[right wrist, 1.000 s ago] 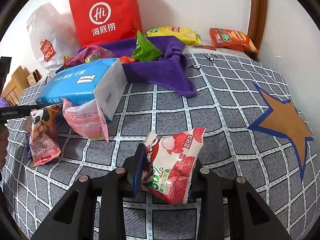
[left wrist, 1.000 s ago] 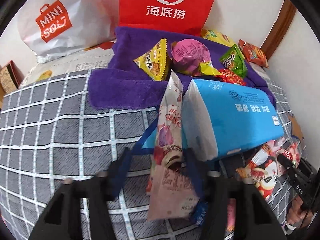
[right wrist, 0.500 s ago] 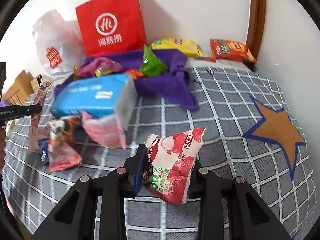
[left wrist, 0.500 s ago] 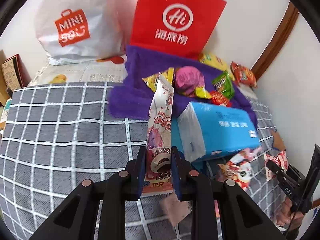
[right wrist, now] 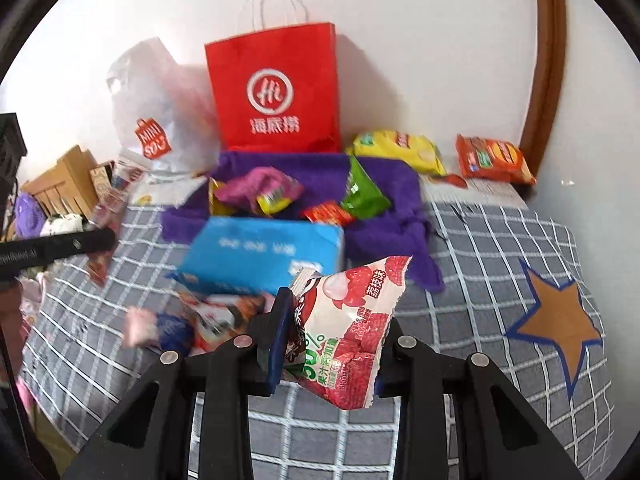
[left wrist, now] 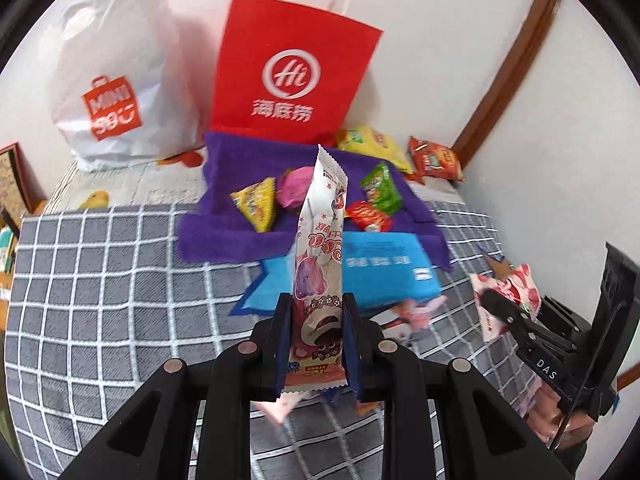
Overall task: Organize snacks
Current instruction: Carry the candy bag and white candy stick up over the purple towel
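Note:
My left gripper (left wrist: 316, 344) is shut on a tall white and pink snack packet (left wrist: 320, 264) and holds it upright above the checked bed cover. My right gripper (right wrist: 332, 344) is shut on a red lychee jelly packet (right wrist: 348, 328), also lifted; it shows at the right of the left wrist view (left wrist: 506, 300). A purple towel (left wrist: 224, 224) at the back holds yellow (left wrist: 258, 204), pink (left wrist: 294, 188), green (left wrist: 380, 188) and red (left wrist: 368, 216) snack bags. A blue tissue pack (right wrist: 260, 252) lies in front of the towel, with several loose packets (right wrist: 208, 320) beside it.
A red paper bag (left wrist: 288, 76) and a white MINISO plastic bag (left wrist: 116, 96) stand against the wall. A yellow chip bag (right wrist: 400, 150) and an orange packet (right wrist: 494, 158) lie at the back right. A wooden box (right wrist: 68, 184) stands left of the bed.
Both grippers have risen and drawn back from the pile with their packets. The left gripper has closed tighter on the tall packet since one second ago.

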A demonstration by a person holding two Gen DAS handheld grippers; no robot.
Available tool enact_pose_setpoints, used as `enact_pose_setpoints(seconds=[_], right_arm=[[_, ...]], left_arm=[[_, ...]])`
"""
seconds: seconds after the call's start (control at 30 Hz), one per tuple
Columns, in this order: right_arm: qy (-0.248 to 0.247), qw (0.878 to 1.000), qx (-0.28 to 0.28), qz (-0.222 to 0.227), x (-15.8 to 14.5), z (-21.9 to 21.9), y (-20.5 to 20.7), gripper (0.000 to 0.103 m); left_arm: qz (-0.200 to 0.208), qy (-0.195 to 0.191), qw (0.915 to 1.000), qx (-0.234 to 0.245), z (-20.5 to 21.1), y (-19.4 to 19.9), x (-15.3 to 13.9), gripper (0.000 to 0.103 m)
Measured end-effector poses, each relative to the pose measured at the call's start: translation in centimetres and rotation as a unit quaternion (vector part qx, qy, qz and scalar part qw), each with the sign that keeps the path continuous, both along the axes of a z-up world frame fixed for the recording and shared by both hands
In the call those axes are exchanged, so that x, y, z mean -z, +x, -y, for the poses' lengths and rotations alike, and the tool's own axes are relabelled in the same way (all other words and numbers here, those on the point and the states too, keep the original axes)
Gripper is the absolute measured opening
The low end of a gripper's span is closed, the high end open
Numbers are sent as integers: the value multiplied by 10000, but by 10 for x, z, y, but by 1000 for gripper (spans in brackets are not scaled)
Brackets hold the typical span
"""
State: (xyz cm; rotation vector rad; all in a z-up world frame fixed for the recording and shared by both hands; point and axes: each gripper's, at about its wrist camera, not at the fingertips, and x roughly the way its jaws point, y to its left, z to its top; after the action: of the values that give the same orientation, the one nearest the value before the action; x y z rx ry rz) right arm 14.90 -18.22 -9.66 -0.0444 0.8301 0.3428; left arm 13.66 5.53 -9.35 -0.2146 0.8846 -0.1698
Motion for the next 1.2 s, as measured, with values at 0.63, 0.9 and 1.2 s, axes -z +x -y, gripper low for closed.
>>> enact_pose_setpoints(seconds=[0.63,0.9,1.2], right_arm=[[-14,9989,-71,463,-45,-24,62,33],[156,9993,3,354,-43,-30,116,33],[64,9988,-196,454,-43,-59,174,33]], left_arm=[[237,-18,9994,270,25,59,-34,22],[247,111,9995,177,16,102,-38,22],[198,192,9996,-74,1,156,-31,22]])
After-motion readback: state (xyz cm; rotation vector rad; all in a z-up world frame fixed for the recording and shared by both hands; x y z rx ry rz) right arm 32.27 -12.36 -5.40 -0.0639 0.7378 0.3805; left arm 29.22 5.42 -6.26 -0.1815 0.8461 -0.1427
